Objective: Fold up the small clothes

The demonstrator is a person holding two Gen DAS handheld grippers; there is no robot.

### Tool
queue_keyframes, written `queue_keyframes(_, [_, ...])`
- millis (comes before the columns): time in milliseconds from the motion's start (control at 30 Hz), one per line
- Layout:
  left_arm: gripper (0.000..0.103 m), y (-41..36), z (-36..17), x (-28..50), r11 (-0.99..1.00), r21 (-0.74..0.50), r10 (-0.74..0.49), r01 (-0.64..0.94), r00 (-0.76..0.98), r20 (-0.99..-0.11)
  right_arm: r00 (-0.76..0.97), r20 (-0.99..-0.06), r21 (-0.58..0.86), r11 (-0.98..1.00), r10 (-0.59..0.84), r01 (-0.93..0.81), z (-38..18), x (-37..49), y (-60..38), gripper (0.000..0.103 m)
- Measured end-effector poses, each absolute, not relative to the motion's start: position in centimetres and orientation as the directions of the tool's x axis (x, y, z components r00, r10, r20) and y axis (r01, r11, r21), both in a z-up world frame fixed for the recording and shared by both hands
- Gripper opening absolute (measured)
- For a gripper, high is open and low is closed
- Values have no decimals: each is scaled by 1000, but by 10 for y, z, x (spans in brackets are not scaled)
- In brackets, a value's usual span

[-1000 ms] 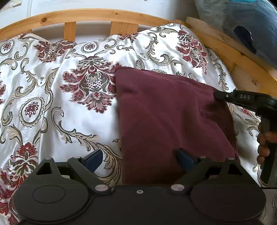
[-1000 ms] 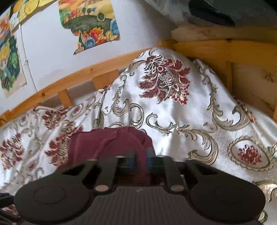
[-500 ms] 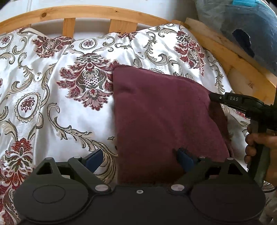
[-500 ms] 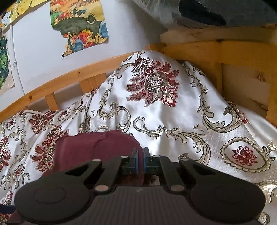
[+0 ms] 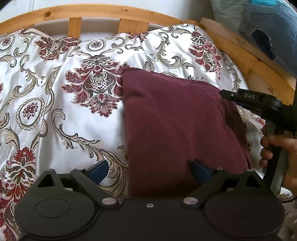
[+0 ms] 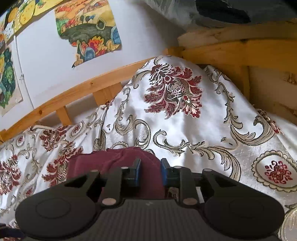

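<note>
1. Lying across the centre and right of the left wrist view, the folded maroon garment [image 5: 178, 126] rests on a white bedspread [image 5: 61, 111] patterned with dark red flowers.
2. The left gripper [image 5: 148, 168] stands wide; one blue pad sits over the bedspread, the other over the garment's lower edge.
3. The right gripper [image 6: 149, 172] has just been opening; its blue pads stand narrowly apart with maroon cloth between them, not pressed.
4. A hand [image 5: 276, 148] grips its handle at right.
5. A wooden bed frame [image 5: 130, 13] curves along the top.
</note>
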State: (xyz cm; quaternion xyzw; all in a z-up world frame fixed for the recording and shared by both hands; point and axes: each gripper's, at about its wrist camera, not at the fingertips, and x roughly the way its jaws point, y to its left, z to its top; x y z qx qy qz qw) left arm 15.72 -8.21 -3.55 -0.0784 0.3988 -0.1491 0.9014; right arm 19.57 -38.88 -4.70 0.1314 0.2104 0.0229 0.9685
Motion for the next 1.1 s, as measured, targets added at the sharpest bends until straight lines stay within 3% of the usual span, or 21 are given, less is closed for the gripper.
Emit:
queue_keyframes(100, [96, -83, -35, 157, 943, -260, -331, 207, 637, -696, 918, -390, 211, 977, 70, 14, -46, 197, -384, 8])
queue_keyframes(367, [98, -83, -36, 158, 944, -260, -329, 203, 637, -697, 916, -397, 233, 972, 60, 37, -49, 199, -387, 10])
queue_keyframes(400, [98, -82, -37, 158, 944, -261, -329, 202, 636, -698, 915, -398, 245, 969, 67, 35, -48, 197, -388, 14])
queue_keyframes(467, [98, -81, -37, 157, 943, -266, -331, 199, 634, -698, 912, -403, 267, 963, 82, 31, -46, 193, -391, 34])
queue_keyframes(500, [99, -80, -38, 157, 943, -268, -332, 198, 634, -699, 910, -405, 276, 961, 91, 27, -45, 189, -392, 50])
queue_keyframes(667, [100, -79, -39, 156, 943, -274, -331, 190, 632, -701, 898, -421, 258, 966, 131, -20, -40, 174, -388, 71])
queue_keyframes(733, [101, -78, -40, 156, 943, -278, -331, 184, 629, -703, 884, -446, 242, 970, 140, -31, -39, 172, -381, 83])
queue_keyframes(833, [102, -77, -41, 156, 941, -289, -333, 176, 626, -705, 855, -491, 247, 968, 166, -47, -41, 173, -377, 90])
queue_keyframes(1100, [102, -77, -43, 161, 938, -302, -340, 169, 613, -713, 832, -489, 425, 905, 263, -36, -51, 179, -395, 91])
